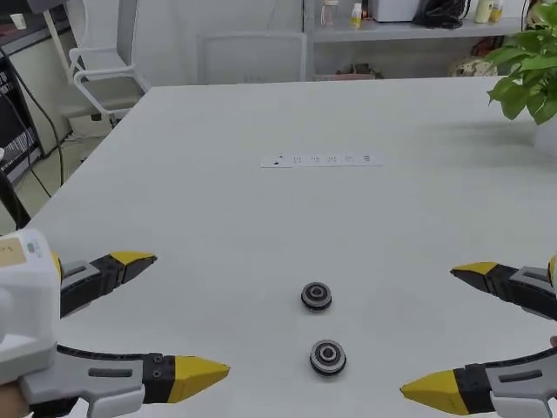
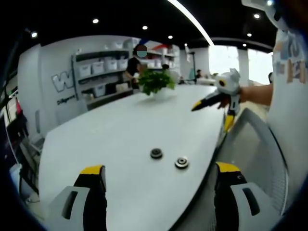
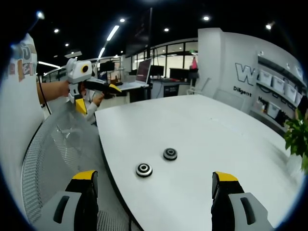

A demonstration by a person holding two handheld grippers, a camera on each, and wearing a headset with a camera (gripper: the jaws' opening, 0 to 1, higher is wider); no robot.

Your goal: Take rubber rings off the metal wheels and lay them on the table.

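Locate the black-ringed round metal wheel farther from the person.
Head view, low centre of the white table: the farther metal wheel lies just beyond the nearer metal wheel, between the left gripper and the right gripper.

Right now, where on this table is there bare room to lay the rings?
Widest free patch: between the far wheel and the power strip. Also bare: from strip to plant. Tightest: around the near wheel, between the left gripper and right gripper.

A large letter "W" [image 3: 244, 73] marks the white wall [image 3: 216, 53]; a smaller word [image 3: 243, 89] beneath it begins "Dil", the rest too blurred to read.
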